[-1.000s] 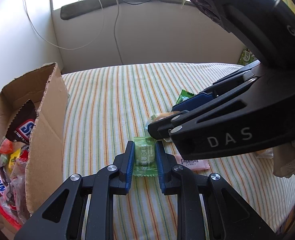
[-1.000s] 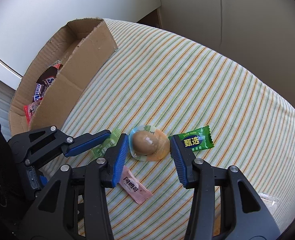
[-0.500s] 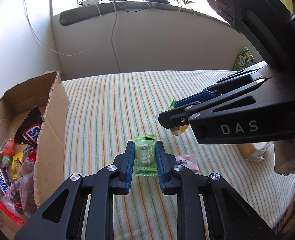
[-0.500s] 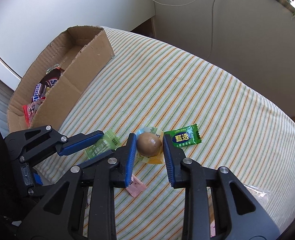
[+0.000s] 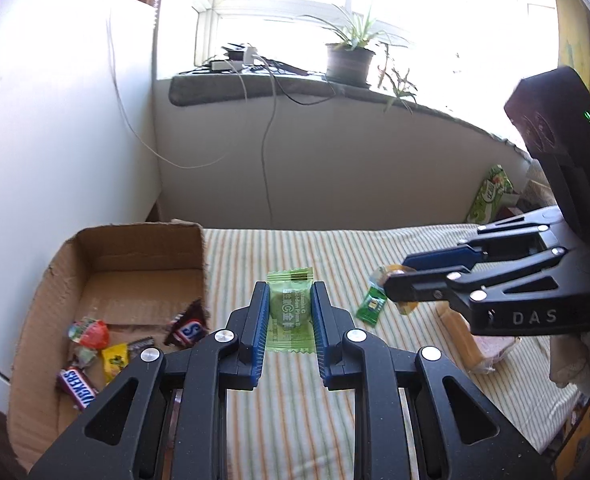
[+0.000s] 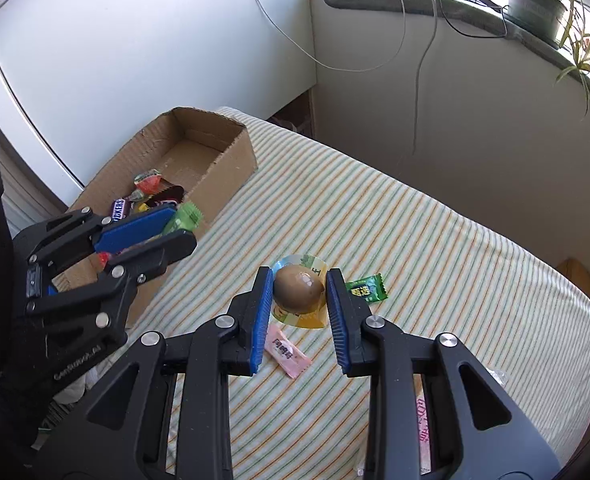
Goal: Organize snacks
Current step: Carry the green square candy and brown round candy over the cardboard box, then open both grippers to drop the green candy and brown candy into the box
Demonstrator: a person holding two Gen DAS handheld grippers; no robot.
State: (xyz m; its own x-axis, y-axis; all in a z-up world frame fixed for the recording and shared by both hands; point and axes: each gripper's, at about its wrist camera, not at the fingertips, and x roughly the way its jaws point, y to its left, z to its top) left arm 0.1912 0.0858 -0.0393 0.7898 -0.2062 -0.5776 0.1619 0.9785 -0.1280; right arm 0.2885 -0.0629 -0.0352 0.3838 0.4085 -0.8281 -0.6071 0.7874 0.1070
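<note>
My left gripper [image 5: 289, 292] is shut on a light green candy packet [image 5: 289, 312] and holds it in the air, just right of the cardboard box [image 5: 143, 248]. The right wrist view shows that left gripper [image 6: 179, 224] with the packet [image 6: 185, 218] over the box's [image 6: 223, 168] near wall. My right gripper [image 6: 299, 276] is shut on a brown egg in a clear pack [image 6: 298, 290], raised above the striped cloth [image 6: 435, 240]. From the left wrist view the right gripper [image 5: 395, 276] hangs to the right with the egg pack [image 5: 391, 272] between its pads.
Several wrapped sweets and chocolate bars [image 5: 77, 388] lie in the box. A dark green candy [image 6: 365, 289] and a pink candy [image 6: 287, 350] rest on the cloth. A wrapped cake [image 5: 461, 332] lies at the right. A white wall stands left; a plant pot [image 5: 349, 60] and cables sit on the sill.
The right gripper closed on the egg pack and lifted it off the cloth. The left gripper rose with the green packet and moved toward the box.
</note>
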